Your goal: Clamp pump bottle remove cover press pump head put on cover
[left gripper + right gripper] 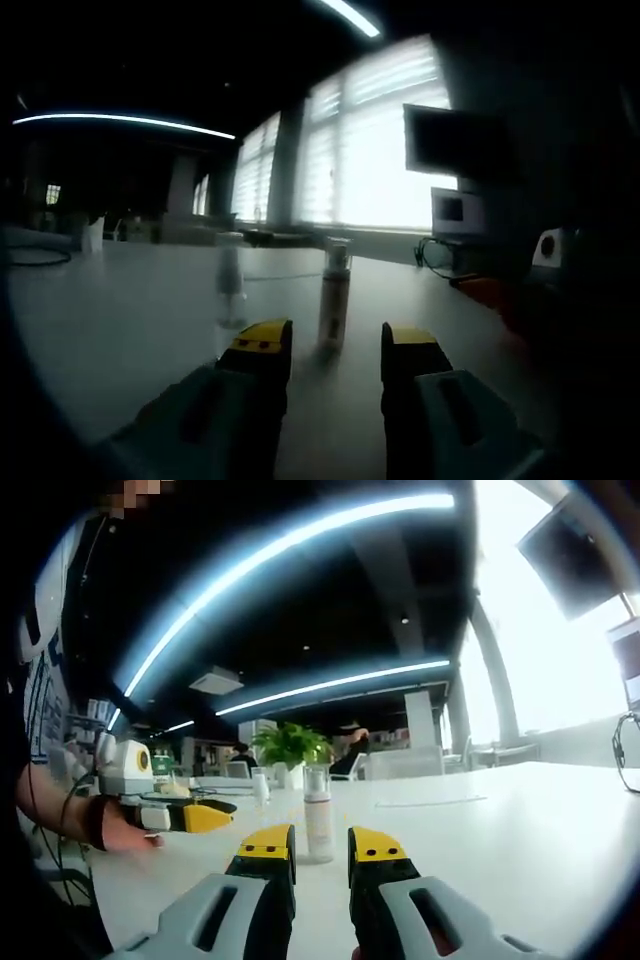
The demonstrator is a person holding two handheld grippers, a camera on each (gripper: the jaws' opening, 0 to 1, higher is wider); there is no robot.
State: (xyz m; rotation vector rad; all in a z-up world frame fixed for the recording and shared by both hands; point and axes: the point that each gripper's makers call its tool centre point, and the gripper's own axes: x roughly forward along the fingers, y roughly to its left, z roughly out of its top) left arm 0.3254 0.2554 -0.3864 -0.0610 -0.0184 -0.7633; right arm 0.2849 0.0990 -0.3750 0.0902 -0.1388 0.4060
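Both the left gripper [335, 352] and right gripper [307, 849] stand spread, holding nothing (jaws apart), before one capped pump bottle [318, 825] on the table [520, 830]

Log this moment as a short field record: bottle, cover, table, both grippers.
pump bottle: upright on the white table, standing just beyond the tips of both grippers' jaws
cover: clear cap, on top of the bottle
second item: small bottle to the left of the pump bottle in the left gripper view, blurred
left gripper: open, jaws apart either side of the bottle's base, not touching
right gripper: open, narrow gap, bottle ahead of the tips
task stage: bottle not yet clamped, cover on
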